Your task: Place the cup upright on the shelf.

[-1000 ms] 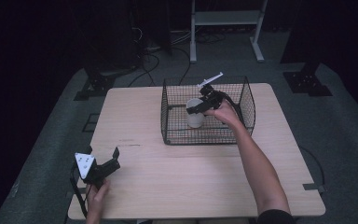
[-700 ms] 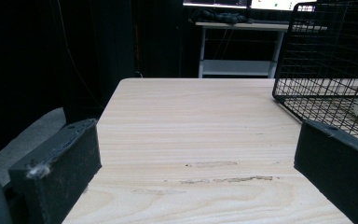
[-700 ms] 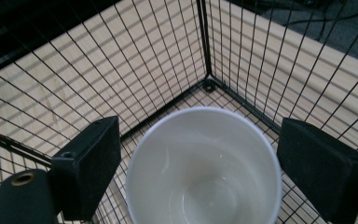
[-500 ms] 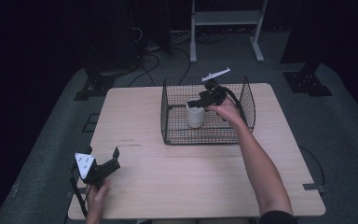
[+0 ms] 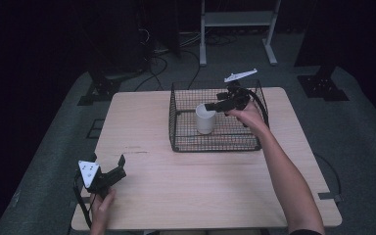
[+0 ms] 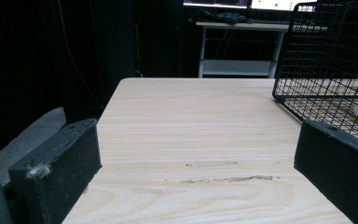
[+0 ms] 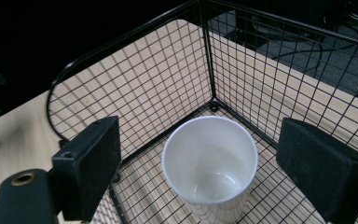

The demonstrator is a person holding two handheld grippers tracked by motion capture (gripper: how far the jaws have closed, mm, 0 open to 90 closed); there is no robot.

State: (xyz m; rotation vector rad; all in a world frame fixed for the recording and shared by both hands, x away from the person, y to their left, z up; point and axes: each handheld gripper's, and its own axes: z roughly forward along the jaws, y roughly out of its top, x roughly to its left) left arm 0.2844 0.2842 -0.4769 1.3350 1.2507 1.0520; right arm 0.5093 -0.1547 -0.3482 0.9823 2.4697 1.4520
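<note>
Presently, a pale wooden bench is standing on grey flooring in a dark room. A wire basket is sitting at its far side. Inside the basket's near-left part, a white cup is standing upright, mouth facing up. The right tongs are hovering spread above the cup. The left tongs, well apart from the basket, are resting spread.

Right tongs: you have raised them clear of the cup, jaws now spread apart above its rim. Cup: released, standing upright on the floor of the wire basket, apart from both jaws.
</note>
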